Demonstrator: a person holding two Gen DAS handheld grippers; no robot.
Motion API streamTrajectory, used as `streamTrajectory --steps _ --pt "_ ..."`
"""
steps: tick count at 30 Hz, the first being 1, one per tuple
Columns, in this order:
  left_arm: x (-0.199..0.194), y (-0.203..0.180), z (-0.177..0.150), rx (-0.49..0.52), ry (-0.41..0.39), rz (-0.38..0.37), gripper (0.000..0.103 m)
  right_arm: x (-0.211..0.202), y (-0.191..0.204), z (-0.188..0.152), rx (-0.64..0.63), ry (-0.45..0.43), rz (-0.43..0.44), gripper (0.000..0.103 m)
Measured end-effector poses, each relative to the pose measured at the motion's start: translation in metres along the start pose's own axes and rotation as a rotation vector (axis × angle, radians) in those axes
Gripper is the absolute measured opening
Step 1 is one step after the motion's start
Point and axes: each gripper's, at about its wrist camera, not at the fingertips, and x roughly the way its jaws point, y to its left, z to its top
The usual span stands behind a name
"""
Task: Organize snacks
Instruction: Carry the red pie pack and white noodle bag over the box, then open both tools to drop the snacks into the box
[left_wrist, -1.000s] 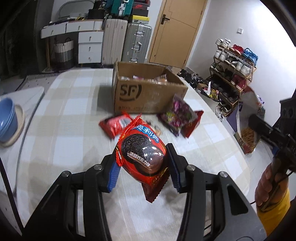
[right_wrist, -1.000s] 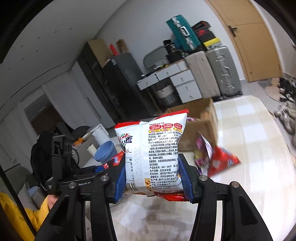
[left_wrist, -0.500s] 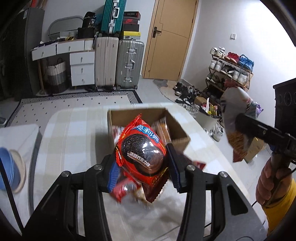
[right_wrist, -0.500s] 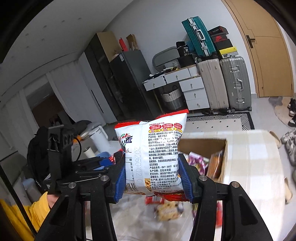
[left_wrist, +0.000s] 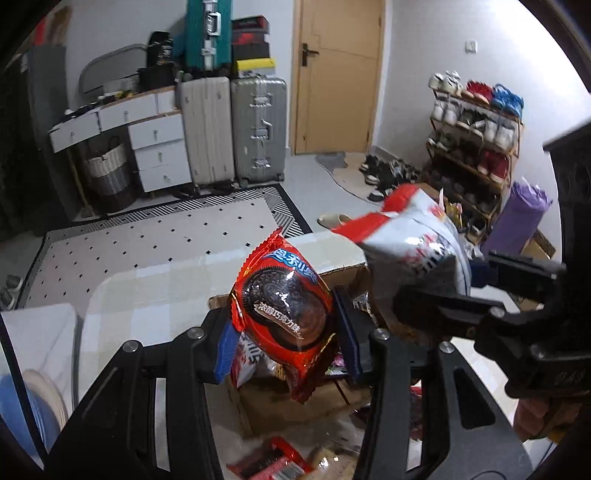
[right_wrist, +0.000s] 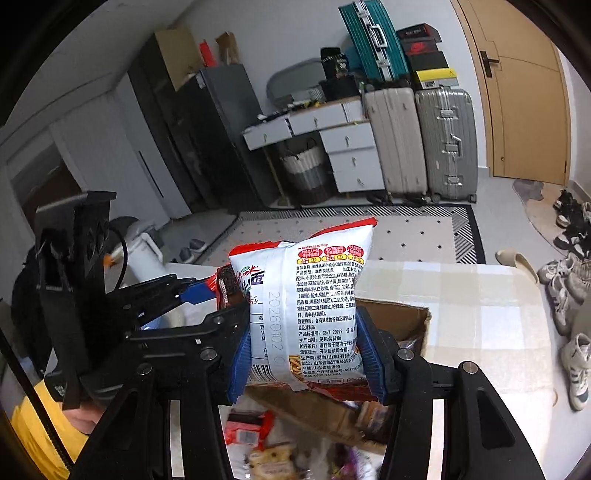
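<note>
While seemingly above the box (left_wrist: 343, 266), both grippers grip snacks.

left wrist: close over cardboard box (left_wrist: 332, 273), facing door at 12 | right wrist: same, box (right_wrist: 399, 314) at 5 | shared: box, suitcases

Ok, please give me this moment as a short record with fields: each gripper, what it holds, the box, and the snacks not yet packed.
left gripper: shut on red cookie pack
right gripper: shut on white noodle snack bag
cardboard box: open, on checked table, under both packs
loose snacks: some on the table near the box
</note>
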Motion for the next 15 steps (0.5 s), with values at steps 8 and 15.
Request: streamTrajectory --steps 8,15 --pt "0.07 0.006 0.007 0.018 0.097 0.033 0.043 0.033 -0.017 -0.001 0.003 0.068 -0.031 0.052" --pt "0.099 -0.003 0.009 0.041 0.126 0.019 0.043 0.041 -0.02 -0.008 0.008 0.079 -0.027 0.052"
